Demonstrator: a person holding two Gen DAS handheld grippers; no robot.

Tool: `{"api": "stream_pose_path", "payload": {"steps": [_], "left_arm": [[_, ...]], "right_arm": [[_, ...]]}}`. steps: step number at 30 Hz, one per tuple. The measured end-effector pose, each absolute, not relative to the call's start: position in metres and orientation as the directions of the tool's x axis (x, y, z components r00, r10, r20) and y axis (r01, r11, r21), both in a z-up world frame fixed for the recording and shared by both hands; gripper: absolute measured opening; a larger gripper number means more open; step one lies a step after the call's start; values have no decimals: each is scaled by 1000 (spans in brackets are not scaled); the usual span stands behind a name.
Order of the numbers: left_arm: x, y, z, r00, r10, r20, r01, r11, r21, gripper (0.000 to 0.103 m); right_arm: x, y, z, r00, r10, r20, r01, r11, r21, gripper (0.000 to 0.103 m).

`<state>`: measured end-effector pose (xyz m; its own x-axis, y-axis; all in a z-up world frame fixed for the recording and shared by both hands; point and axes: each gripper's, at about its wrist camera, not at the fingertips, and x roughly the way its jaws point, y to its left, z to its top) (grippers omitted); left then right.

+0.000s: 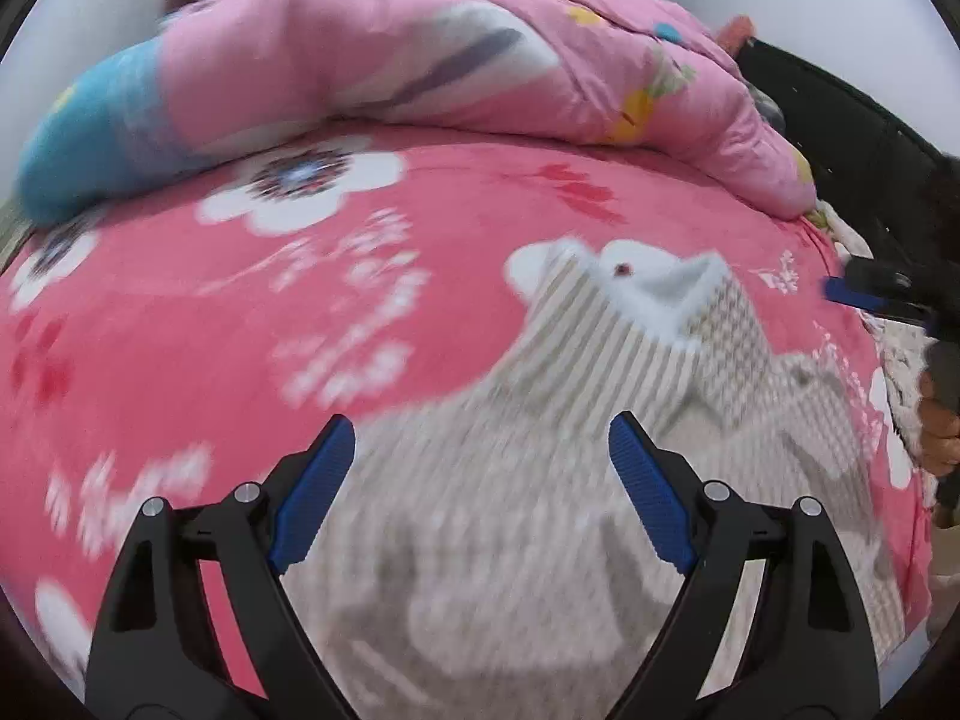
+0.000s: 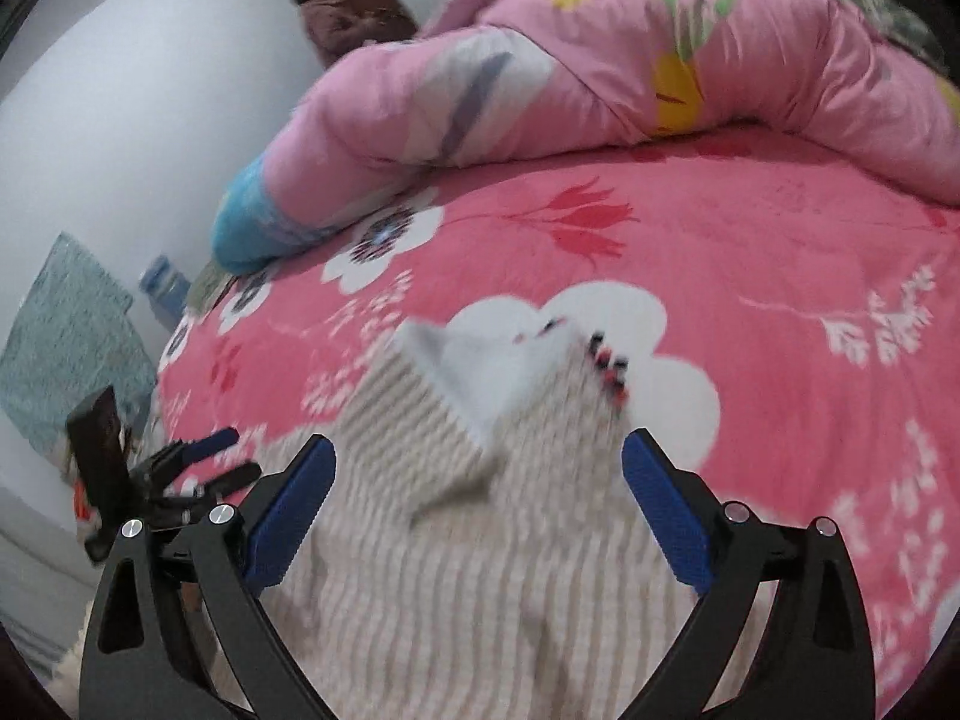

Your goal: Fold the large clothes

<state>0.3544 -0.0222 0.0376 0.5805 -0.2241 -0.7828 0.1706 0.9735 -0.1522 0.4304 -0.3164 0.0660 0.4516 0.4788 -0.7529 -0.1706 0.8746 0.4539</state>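
Here the beige ribbed garment (image 1: 540, 480) lies rumpled, white collar upturned.

A bed (image 2: 750, 252) with a pink floral cover stands against pale walls (image 2: 120, 120).

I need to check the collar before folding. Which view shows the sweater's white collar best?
The left wrist view: the white collar of the striped sweater stands open and fairly sharp, unobstructed. The right wrist view shows it from the other side, blurrier.
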Motion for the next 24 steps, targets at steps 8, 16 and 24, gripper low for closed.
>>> {"api": "stream_pose_path", "payload": {"steps": [8,16,24], "left_arm": [[453,-74,5,541,-285,-791,221,956,-193,69],[481,-77,-20,495,-360,-791,193,933,-304,27],[450,-82,18,554,-371,-745,279,926,-254,13]], "right_arm": [[507,-312,-2,323,490,-810,-22,859,511,84],[514,-310,-13,309,473,-825,-29,872,489,35],[474,-292,35,389,446,-806,-220,895,389,17]]}}
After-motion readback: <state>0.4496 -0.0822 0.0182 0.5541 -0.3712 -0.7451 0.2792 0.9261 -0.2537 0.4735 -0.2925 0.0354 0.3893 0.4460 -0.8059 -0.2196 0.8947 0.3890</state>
